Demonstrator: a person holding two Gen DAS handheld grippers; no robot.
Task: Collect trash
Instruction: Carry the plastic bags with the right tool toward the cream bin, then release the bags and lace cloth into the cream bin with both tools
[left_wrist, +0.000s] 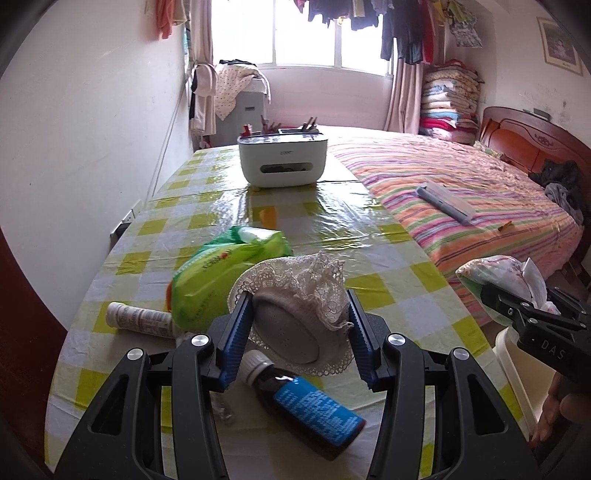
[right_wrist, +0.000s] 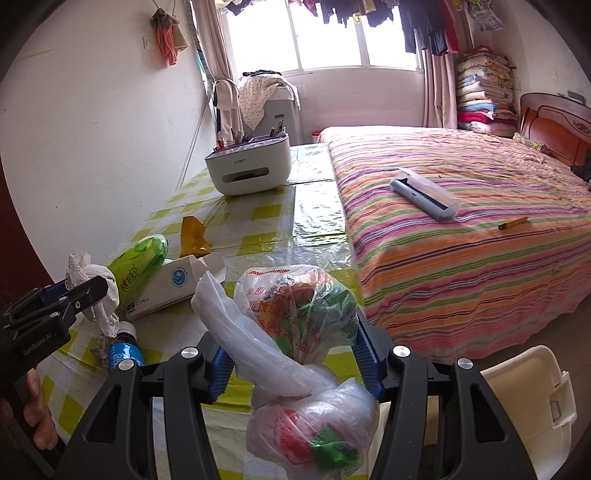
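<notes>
Right tongs grip knotted trash bag upright; left tongs clasp lace cloth.

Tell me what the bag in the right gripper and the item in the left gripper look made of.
Knotted bag: thin, glossy, translucent plastic film; it crinkles and printed contents show through. Lace-edged item: seemingly grey woven fabric with off-white openwork lace trim, matte; what it covers cannot be told.
</notes>
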